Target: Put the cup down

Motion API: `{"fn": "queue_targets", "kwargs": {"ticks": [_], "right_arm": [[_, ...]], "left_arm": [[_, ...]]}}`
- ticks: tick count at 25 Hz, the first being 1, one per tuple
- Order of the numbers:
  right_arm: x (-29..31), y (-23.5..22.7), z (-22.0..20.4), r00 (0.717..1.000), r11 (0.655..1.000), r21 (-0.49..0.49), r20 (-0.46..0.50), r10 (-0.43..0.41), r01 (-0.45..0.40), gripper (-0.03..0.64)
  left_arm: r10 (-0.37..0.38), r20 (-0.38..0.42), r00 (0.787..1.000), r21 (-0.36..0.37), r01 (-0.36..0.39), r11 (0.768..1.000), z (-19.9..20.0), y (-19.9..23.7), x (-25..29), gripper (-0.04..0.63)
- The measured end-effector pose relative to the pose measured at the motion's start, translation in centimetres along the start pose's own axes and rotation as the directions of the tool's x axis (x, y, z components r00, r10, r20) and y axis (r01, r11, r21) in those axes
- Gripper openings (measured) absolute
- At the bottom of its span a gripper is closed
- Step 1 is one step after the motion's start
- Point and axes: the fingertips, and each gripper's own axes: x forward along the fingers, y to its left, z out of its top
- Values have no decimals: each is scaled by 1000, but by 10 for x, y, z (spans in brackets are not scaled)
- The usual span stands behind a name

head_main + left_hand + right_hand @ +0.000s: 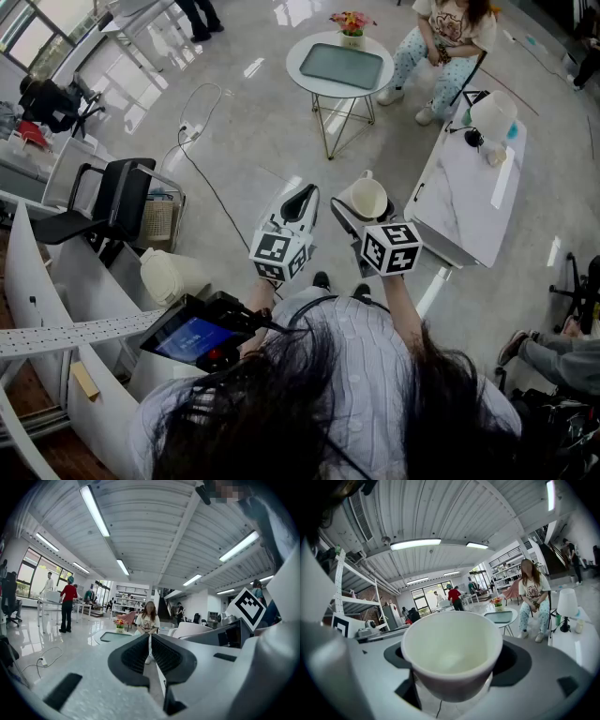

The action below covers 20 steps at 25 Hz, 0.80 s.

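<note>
A white empty cup (pixel 367 197) is held upright in the air between the jaws of my right gripper (pixel 364 204), above the floor just left of a white marble table (pixel 469 202). In the right gripper view the cup (pixel 452 651) fills the space between the jaws, and my right gripper (pixel 452 667) is shut on its sides. My left gripper (pixel 300 199) hangs beside it on the left, apart from the cup. In the left gripper view its jaws stand together with nothing in them, so my left gripper (pixel 150 651) is shut and empty.
A lamp (pixel 492 117) stands on the marble table. Farther off are a round table (pixel 339 64) with a tray and flowers, and a seated person (pixel 441 42). A black chair (pixel 112 202) and a floor cable (pixel 202 141) lie to the left.
</note>
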Motion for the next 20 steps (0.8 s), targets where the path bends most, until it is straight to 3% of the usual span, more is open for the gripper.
{"fn": "queue_targets", "kwargs": {"ticks": [20], "right_arm": [[45, 5, 7, 999, 999, 5, 14, -47, 47, 434]], "left_arm": [[-75, -22, 997, 9, 75, 997, 0, 40, 17, 18]]}}
